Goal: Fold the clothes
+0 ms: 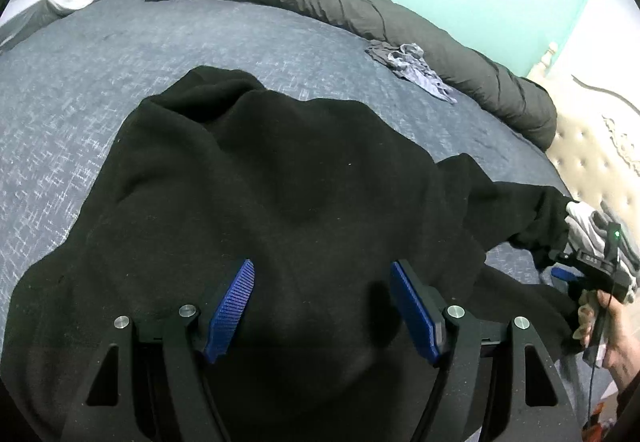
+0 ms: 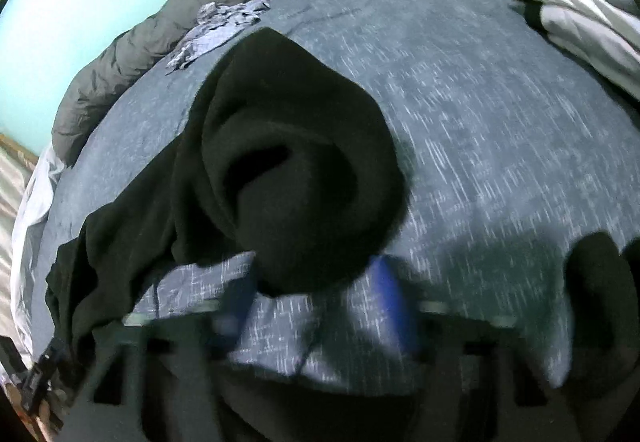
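Stage: early, no fold visible | garment (image 1: 280, 181): rumpled on bed (image 1: 120, 53), we see it beneath the wide, empty left gripper (image 1: 322, 306) | right gripper (image 2: 316, 306): blurred, sleeve between narrowing fingers, grip uncertain | remaining: flatten, fold.

We hold our left tool (image 1: 322, 306) tilted downward with its blue pads wide apart, while our right tool (image 2: 320, 306) is blurred, jaws partly closed.
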### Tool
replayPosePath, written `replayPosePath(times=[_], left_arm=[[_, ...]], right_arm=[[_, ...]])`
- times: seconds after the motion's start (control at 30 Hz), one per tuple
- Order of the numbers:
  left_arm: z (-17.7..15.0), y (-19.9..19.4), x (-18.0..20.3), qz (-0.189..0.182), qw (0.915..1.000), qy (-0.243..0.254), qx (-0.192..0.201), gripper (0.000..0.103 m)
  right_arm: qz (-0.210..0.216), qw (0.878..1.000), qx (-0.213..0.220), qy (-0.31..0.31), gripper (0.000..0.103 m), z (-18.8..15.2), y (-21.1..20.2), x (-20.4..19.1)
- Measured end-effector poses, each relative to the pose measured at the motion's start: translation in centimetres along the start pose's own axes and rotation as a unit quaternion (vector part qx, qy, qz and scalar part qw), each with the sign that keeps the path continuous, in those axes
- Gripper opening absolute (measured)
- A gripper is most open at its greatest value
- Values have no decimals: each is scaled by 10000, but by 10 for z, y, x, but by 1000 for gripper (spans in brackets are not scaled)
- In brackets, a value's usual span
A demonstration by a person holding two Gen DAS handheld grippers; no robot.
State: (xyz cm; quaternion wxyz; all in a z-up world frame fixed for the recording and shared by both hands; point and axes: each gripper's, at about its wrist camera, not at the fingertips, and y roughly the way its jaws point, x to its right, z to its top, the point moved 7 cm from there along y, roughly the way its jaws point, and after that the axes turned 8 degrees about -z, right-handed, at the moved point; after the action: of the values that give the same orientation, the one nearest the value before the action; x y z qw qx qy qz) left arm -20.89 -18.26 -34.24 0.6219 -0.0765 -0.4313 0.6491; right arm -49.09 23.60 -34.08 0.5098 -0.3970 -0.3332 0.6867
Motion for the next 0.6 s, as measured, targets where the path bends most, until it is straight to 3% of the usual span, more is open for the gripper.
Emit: replayPosePath(times=[0.07, 0.23, 0.4, 0.47, 0.6], left_arm=[[1, 0, 0, -14, 10000, 1, 20, 74], [1, -2, -4, -42, 9999, -95, 58, 74], [3, -4, -2, -51, 9999, -65, 106, 74], [4, -5, -2, -50, 9999, -75, 119, 74], [5, -6, -4, -42, 9999, -99, 133, 74]], right_arm=[[-62, 9998, 188, -13, 11, 7, -10, 2], [-334, 9945, 967, -239, 8, 41, -62, 8], [-892, 9776, 1742, -780, 7, 79, -117, 12], [-1192, 9730, 1704, -1001, 7, 86, -118, 13], [-1684, 9764, 812, -1079, 9, 76, -80, 43]])
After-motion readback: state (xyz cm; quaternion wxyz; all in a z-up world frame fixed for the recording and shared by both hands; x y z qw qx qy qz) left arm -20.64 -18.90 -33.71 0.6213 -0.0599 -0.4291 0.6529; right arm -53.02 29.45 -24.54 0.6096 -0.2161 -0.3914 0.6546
